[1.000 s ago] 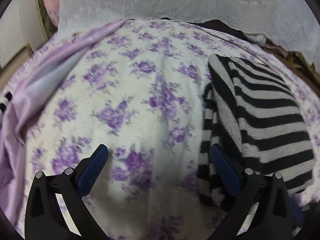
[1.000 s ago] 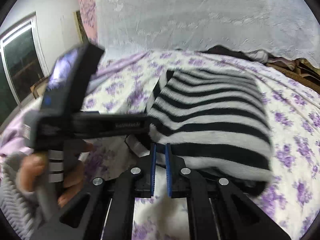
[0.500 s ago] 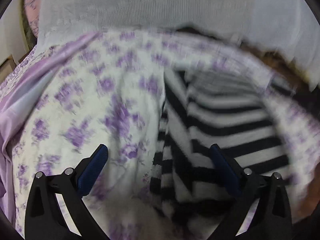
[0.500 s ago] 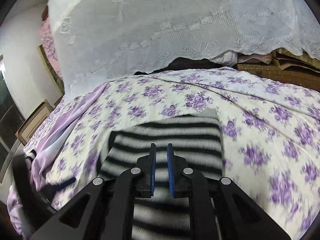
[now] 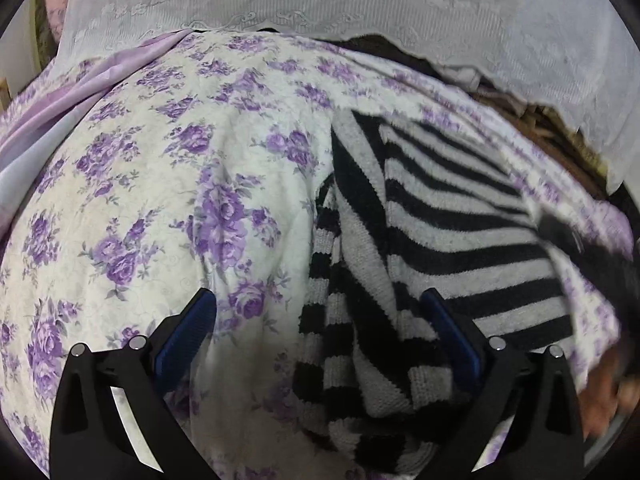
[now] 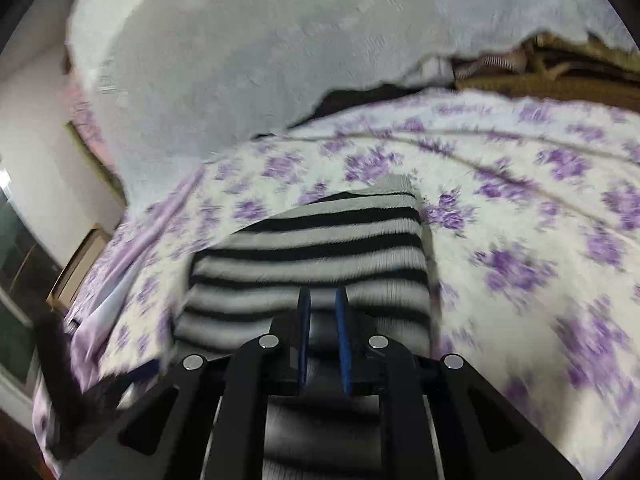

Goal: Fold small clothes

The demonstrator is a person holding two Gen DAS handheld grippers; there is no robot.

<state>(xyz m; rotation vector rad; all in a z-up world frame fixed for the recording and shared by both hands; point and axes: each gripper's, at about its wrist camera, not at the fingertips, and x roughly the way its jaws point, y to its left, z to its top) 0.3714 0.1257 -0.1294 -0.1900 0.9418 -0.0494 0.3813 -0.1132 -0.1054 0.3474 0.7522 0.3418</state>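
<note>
A black-and-white striped knit garment (image 5: 448,240) lies folded on the floral bedspread (image 5: 168,200). In the left wrist view my left gripper (image 5: 320,320) stands wide open just above the garment's bunched left edge, with one blue pad over the bedspread and the other over the stripes. In the right wrist view the garment (image 6: 320,240) lies straight ahead, and my right gripper (image 6: 322,312) hovers over its near part. Its blue pads are a narrow slit apart with nothing pinched between them. A blurred hand (image 5: 600,396) shows at the right edge of the left wrist view.
A white lace cloth (image 5: 360,4) hangs over the far side of the bed. A lilac sheet (image 5: 60,112) lies bunched along the left. Brown woven items (image 6: 560,80) sit at the back right. A window and wall (image 6: 24,240) are at the left.
The right gripper swung from the garment's near side to above it, and its pads parted slightly. The left gripper stayed wide open while its view shifted towards the striped garment.
</note>
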